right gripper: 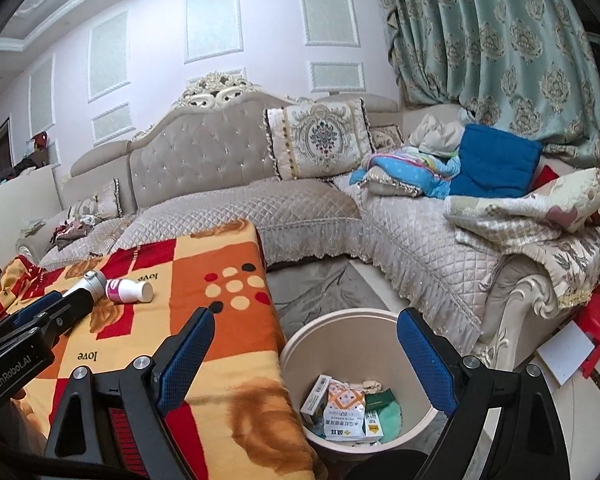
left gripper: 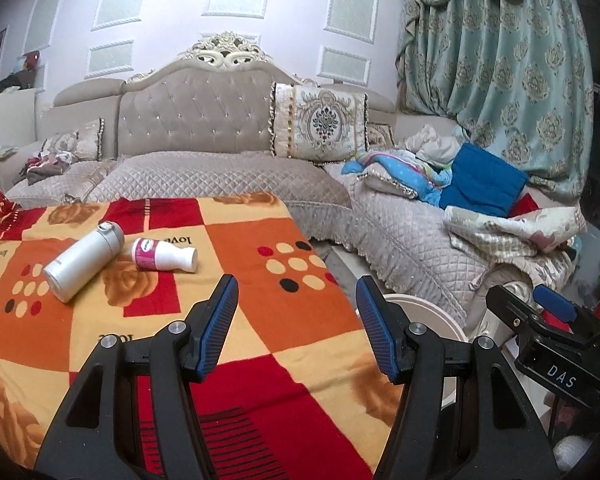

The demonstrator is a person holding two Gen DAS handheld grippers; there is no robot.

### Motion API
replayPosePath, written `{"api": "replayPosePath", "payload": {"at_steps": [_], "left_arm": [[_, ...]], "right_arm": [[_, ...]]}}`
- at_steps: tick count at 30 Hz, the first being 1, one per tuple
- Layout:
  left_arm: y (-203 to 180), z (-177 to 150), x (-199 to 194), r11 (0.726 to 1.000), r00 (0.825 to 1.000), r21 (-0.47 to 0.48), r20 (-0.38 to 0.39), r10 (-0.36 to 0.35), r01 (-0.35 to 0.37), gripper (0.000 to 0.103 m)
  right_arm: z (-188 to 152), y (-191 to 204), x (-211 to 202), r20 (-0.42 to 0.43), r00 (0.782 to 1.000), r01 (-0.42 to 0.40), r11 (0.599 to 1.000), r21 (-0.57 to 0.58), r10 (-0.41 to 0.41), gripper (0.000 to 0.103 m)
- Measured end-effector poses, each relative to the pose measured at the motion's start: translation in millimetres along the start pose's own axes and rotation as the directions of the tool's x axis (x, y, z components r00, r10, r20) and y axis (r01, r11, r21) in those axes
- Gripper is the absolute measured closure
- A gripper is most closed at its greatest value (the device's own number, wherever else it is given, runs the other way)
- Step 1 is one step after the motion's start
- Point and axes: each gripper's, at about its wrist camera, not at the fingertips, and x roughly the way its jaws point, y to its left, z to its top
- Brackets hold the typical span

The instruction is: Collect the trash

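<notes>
A small white bottle with a pink label (left gripper: pixel 164 256) lies on its side on the blanket-covered table (left gripper: pixel 260 312), next to a silver-white flask (left gripper: pixel 84 266). My left gripper (left gripper: pixel 297 284) is open and holds nothing; it hangs above the table's right part, short of both bottles. My right gripper (right gripper: pixel 307 316) is open and holds nothing too, above a round beige bin (right gripper: pixel 296 344) on the floor beside the table. Inside the bin lie paper packets and small boxes (right gripper: pixel 342 408). The right wrist view also shows the pink-label bottle (right gripper: pixel 130 290) and the flask (right gripper: pixel 90 280), which the left gripper (right gripper: pixel 56 300) partly hides.
A tufted beige corner sofa (left gripper: pixel 204 128) runs behind the table, with cushions, folded blankets and clothes (left gripper: pixel 480 180). Patterned curtains (left gripper: pixel 500 60) hang at the right. A strip of grey floor (right gripper: pixel 328 288) separates table and sofa. A red stool (right gripper: pixel 596 324) stands by the sofa's end.
</notes>
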Motion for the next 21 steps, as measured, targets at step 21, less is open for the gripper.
{"api": "replayPosePath", "payload": {"at_steps": [21], "left_arm": [[-1.4, -2.9, -8.3, 1.0, 0.999, 0.021, 0.026, 0.021, -0.021, 0.043]], "right_arm": [[-3.5, 11.6, -7.4, 0.031, 1.0, 0.008, 1.0, -0.028, -0.008, 0.011]]}}
